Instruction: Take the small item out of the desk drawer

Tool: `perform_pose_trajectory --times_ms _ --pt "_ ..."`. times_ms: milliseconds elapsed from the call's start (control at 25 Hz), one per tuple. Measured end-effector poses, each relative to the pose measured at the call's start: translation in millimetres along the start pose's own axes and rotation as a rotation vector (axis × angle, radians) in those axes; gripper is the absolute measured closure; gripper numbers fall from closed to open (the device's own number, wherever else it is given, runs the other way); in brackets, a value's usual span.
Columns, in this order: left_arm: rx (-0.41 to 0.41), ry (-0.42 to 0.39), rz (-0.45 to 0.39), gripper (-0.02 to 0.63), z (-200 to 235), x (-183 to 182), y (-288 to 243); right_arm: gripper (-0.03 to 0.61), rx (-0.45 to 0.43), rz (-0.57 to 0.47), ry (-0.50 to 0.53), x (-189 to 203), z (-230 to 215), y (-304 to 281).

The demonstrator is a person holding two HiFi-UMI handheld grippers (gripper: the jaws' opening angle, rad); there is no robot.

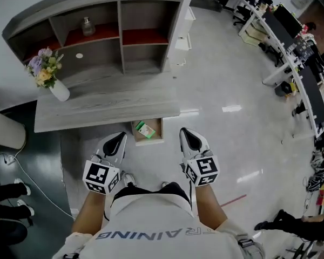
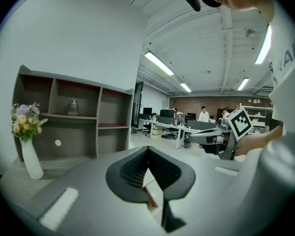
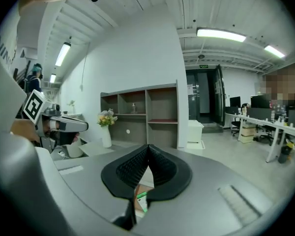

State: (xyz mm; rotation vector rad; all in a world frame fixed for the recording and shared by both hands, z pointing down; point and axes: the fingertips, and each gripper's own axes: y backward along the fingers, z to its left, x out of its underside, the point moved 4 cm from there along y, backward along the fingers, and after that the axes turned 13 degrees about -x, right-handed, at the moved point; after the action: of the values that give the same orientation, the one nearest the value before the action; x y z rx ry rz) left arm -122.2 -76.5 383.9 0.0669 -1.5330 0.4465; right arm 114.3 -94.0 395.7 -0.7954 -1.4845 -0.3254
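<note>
The grey desk [image 1: 108,104] has its wooden drawer [image 1: 156,133] pulled out at the front edge. Inside lies a small green and white item [image 1: 146,130]. My left gripper [image 1: 116,140] hovers just left of the drawer, shut and empty. My right gripper [image 1: 189,138] hovers to the drawer's right, also shut and empty. In the left gripper view the jaws [image 2: 148,151] meet at their tips, with a bit of the drawer [image 2: 151,194] showing below them. In the right gripper view the closed jaws [image 3: 148,149] show the green item [image 3: 140,201] through the gap beneath.
A white vase of flowers [image 1: 48,74] stands on the desk's left end. Behind it is a shelf unit [image 1: 119,31] with a small bottle [image 1: 87,26]. Office desks [image 1: 291,53] line the right side. Someone's shoes [image 1: 13,190] and a cable [image 1: 21,171] lie at the left.
</note>
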Motion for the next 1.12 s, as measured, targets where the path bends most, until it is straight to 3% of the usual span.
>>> perform_pose_trajectory --times_ms 240,600,960,1120 --pt "0.075 -0.003 0.019 0.612 15.1 9.5 -20.0 0.563 0.082 0.028 -0.034 19.3 6.6 -4.3" --pt "0.033 0.035 0.048 0.612 -13.8 15.3 -32.3 0.561 0.022 -0.013 -0.016 20.0 -26.7 -10.8" --pt "-0.018 0.048 0.055 0.612 -11.4 11.1 -28.3 0.299 -0.008 -0.001 -0.021 18.3 -26.9 -26.7" --pt "-0.029 0.041 0.045 0.612 -8.1 7.8 -24.8 0.222 -0.001 0.012 -0.021 17.3 -25.0 -28.1"
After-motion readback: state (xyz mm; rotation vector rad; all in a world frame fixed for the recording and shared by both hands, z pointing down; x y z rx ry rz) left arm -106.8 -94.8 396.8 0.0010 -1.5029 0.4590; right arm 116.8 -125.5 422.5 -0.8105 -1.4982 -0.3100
